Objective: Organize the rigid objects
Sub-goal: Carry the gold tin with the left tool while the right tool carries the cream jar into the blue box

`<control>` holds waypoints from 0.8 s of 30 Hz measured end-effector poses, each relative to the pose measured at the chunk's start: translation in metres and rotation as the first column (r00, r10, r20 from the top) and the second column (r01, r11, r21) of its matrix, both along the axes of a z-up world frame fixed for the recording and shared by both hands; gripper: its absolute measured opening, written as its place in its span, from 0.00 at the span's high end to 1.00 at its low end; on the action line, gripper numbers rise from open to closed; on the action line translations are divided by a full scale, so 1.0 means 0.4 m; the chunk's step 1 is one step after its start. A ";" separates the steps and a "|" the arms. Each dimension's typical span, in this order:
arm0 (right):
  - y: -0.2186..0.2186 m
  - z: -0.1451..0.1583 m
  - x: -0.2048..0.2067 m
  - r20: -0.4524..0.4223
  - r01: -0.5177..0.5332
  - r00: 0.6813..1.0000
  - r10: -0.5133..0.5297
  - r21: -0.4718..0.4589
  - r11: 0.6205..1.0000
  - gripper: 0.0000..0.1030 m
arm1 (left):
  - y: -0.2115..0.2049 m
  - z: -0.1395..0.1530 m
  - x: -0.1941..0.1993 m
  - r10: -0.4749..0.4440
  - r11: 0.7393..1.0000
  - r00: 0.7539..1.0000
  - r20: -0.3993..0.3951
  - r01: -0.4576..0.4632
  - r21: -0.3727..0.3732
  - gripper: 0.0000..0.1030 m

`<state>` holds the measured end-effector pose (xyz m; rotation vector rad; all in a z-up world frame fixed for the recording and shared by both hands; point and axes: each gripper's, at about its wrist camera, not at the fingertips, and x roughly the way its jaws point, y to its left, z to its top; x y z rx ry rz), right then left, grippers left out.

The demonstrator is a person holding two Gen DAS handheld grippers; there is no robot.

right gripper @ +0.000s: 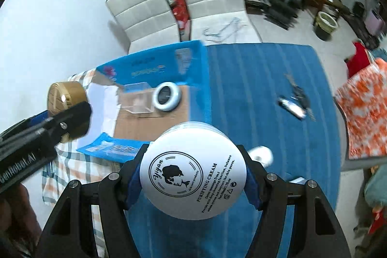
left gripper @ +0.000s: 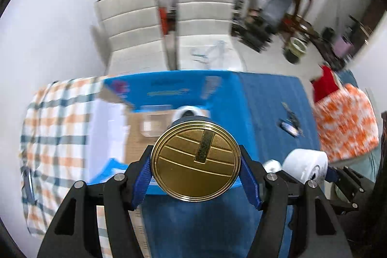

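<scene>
My left gripper (left gripper: 195, 169) is shut on a gold round tin (left gripper: 195, 161), held above the near edge of an open blue cardboard box (left gripper: 169, 88). The tin also shows at the left of the right wrist view (right gripper: 65, 93). My right gripper (right gripper: 193, 177) is shut on a white cream jar (right gripper: 193, 172) with a black printed label, held above the blue cloth beside the box (right gripper: 157, 64). The jar also shows at the right of the left wrist view (left gripper: 304, 161). Inside the box lie a white ring-shaped object (right gripper: 166, 96) and a clear plastic case (right gripper: 136, 98).
A blue striped cloth (right gripper: 254, 88) covers the table, with keys and a small dark item (right gripper: 293, 104) on it. A small white cap (right gripper: 262, 155) lies near the jar. A checked cloth (left gripper: 55, 125) hangs at left, an orange patterned cloth (right gripper: 362, 113) at right. Two white chairs (right gripper: 169, 4) stand behind.
</scene>
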<state>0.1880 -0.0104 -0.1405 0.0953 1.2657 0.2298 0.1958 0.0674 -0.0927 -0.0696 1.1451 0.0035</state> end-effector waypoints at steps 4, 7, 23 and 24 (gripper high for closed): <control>0.102 -0.089 0.073 -0.047 -0.012 0.999 0.010 -0.040 0.999 0.31 | 0.156 -0.065 0.058 0.090 0.996 0.995 -0.051 -0.090 -0.014 0.39; 0.151 -0.183 0.135 -0.099 -0.021 0.995 0.012 -0.090 0.996 0.31 | 0.247 -0.169 0.134 0.125 0.992 0.982 -0.140 -0.124 0.012 0.39; 0.236 -0.479 0.273 -0.343 -0.036 0.939 -0.025 -0.170 0.985 0.31 | 0.316 -0.480 0.313 0.105 0.994 0.923 -0.371 -0.108 0.013 0.39; 0.236 -0.488 0.278 -0.349 -0.034 0.937 -0.028 -0.169 0.985 0.31 | 0.316 -0.485 0.313 0.106 0.994 0.920 -0.377 -0.109 0.011 0.39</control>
